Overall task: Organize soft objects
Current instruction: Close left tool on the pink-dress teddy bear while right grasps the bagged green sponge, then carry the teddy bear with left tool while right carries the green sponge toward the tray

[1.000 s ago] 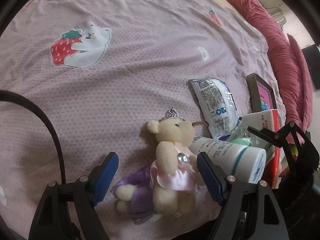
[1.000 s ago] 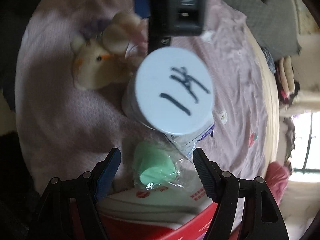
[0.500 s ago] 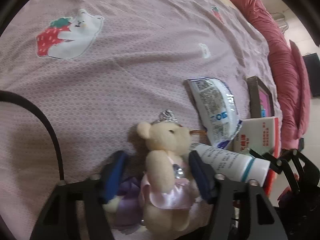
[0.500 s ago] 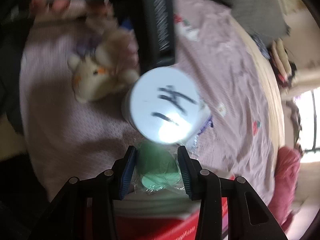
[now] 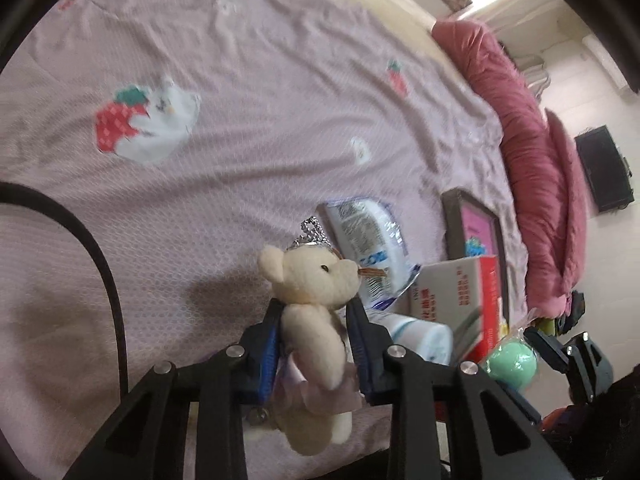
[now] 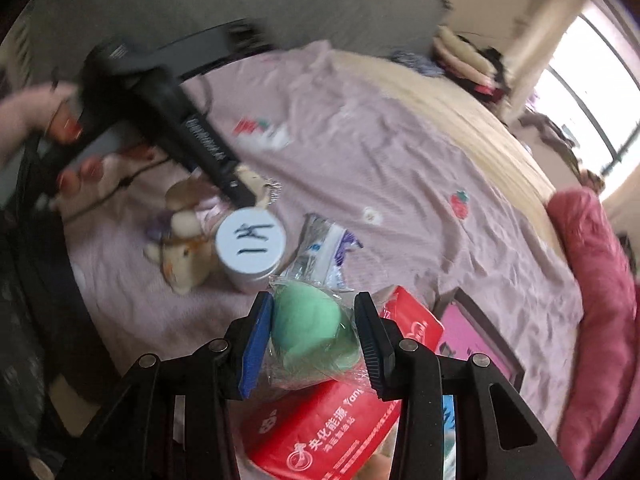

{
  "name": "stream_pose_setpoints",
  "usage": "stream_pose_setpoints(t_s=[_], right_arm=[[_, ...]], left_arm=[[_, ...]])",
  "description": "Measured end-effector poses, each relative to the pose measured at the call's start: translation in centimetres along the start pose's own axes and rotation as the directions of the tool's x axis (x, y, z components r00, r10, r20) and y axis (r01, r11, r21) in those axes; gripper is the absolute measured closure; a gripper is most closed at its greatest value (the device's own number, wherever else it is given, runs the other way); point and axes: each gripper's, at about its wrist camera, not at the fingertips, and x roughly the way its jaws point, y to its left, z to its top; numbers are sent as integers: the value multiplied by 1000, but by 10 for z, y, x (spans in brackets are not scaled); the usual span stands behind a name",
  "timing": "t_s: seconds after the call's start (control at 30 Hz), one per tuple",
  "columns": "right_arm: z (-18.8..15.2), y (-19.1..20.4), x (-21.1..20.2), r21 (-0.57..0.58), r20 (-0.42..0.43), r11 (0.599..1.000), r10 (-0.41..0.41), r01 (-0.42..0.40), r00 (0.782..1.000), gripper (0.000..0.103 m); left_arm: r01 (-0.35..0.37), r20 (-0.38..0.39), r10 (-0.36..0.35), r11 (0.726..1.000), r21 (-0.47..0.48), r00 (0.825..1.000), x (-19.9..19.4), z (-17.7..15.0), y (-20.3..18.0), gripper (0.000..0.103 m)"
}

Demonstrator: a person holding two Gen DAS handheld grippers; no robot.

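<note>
My left gripper (image 5: pixel 314 322) is shut on a cream teddy bear (image 5: pixel 312 312) with a silver crown and pink dress, lifted above the pink bedspread (image 5: pixel 240 100). My right gripper (image 6: pixel 314 324) is shut on a green sponge (image 6: pixel 312 330) wrapped in clear plastic, held above a red box (image 6: pixel 332 432). The sponge also shows in the left wrist view (image 5: pixel 510 366). The left gripper and teddy also show in the right wrist view (image 6: pixel 240 196). A second plush toy (image 6: pixel 186 262) lies on the bed by a white-lidded jar (image 6: pixel 251 244).
A white and blue snack bag (image 5: pixel 364 236), a framed pink picture (image 5: pixel 480 240), the red and white box (image 5: pixel 460 300) and the white jar (image 5: pixel 416 338) lie on the bed. A rolled red quilt (image 5: pixel 532 152) runs along the right edge.
Both grippers have closed: the left on the teddy bear, the right on the green sponge. Both have lifted their objects off the bed and box.
</note>
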Motion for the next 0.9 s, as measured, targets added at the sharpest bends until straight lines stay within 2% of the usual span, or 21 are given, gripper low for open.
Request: stream_pose_setpoints(t_s=[0.27, 0.4, 0.57, 0.73, 0.9], right_arm=[[-3, -11, -35, 159, 95, 987, -28, 13, 995, 60], [-4, -19, -51, 236, 139, 972, -52, 18, 989, 60], [-9, -32, -70, 307, 182, 951, -103, 43, 978, 60], [-19, -43, -95, 362, 212, 930, -149, 64, 966, 60], [-37, -55, -117, 421, 220, 902, -201, 92, 955, 60]], left_arm=[[-2, 124, -4, 999, 51, 992, -62, -8, -16, 71], [-6, 172, -16, 992, 124, 985, -89, -17, -40, 71], [27, 196, -63, 983, 182, 978, -109, -25, -74, 71], [38, 221, -102, 961, 276, 970, -128, -36, -120, 71], [38, 218, -116, 942, 333, 969, -132, -43, -157, 71]])
